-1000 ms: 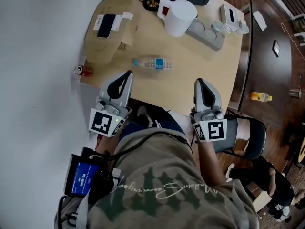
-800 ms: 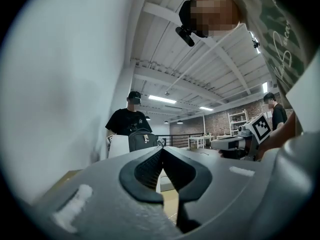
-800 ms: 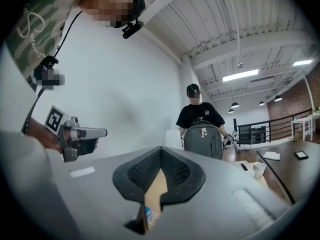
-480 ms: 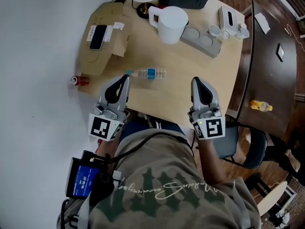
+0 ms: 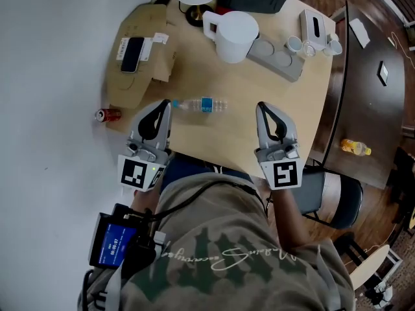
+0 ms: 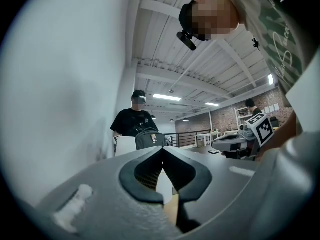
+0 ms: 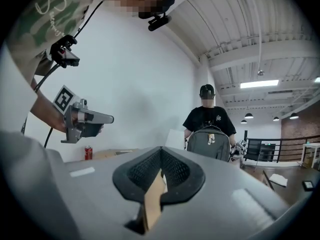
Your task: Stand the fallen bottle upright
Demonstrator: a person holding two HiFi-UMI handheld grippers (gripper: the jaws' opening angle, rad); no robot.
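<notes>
A clear plastic bottle (image 5: pixel 198 103) with a blue label lies on its side on the wooden table (image 5: pixel 259 89), cap end to the left. My left gripper (image 5: pixel 165 104) is shut and empty, its tip just left of the cap end; whether they touch I cannot tell. My right gripper (image 5: pixel 261 107) is also shut and empty, a little way to the right of the bottle, over the table's near edge. In the left gripper view the jaws (image 6: pixel 161 149) meet at the tip, as they do in the right gripper view (image 7: pixel 161 148). Neither gripper view shows the bottle.
A white pitcher (image 5: pixel 232 35), a grey power strip (image 5: pixel 277 55) and a lamp base (image 5: pixel 193 10) stand at the table's far side. A cardboard box (image 5: pixel 150 57) with a phone lies far left. A red can (image 5: pixel 107 115) is beyond the left edge. A person with a backpack (image 7: pixel 209 140) stands opposite.
Both grippers have advanced over the table's near edge toward the bottle. The left tip now sits beside the bottle's cap end. The bottle still lies flat.
</notes>
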